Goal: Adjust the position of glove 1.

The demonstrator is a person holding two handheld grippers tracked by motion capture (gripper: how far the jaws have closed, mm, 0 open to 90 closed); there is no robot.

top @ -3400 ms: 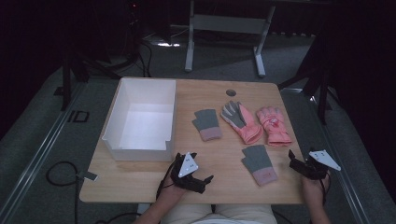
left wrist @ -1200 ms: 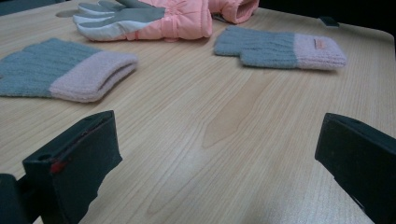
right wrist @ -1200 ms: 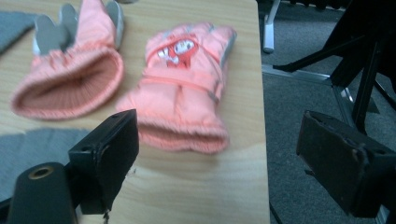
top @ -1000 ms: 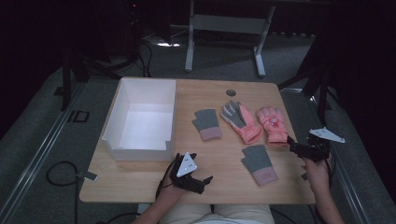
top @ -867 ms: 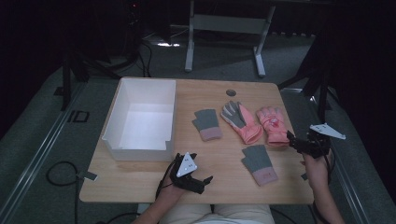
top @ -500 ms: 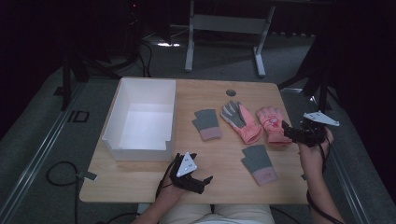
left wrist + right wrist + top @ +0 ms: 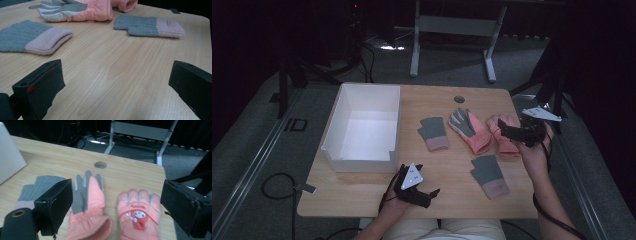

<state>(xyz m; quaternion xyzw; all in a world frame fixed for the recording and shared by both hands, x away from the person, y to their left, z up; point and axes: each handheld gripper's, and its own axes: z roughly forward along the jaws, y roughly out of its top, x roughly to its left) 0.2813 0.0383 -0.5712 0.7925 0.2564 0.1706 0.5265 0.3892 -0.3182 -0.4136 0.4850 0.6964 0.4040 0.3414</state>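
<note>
Four gloves lie on the wooden table point(image 7: 452, 100), to the right of the big white box point(image 7: 362, 127), which stands open-topped at the left half and looks like the place they are meant to go. Of the gloves, the two padded pink ones are the bulkiest: one palm-up with a grey palm point(image 7: 86, 195), and beside it, just apart, the pink glove with a cartoon face point(image 7: 138, 213), which lies nearest the right edge. The two grey knit mitts with pink cuffs, one point(image 7: 434, 133) nearer the box and one point(image 7: 490, 175) nearer the person, are smaller and flatter. The step in hand seems to be the reach for a pink glove: the right gripper point(image 7: 514, 134) hangs just over the cartoon glove's cuff end, its jaws spread wide with nothing between them. That glove's long axis runs from the person toward the far edge, fingers pointing away, cuff toward the gripper. The next move likely calls for lowering onto the cuff and closing across the glove's width. The left gripper point(image 7: 424, 192) rests low by the near table edge, jaws wide apart and empty too.
</note>
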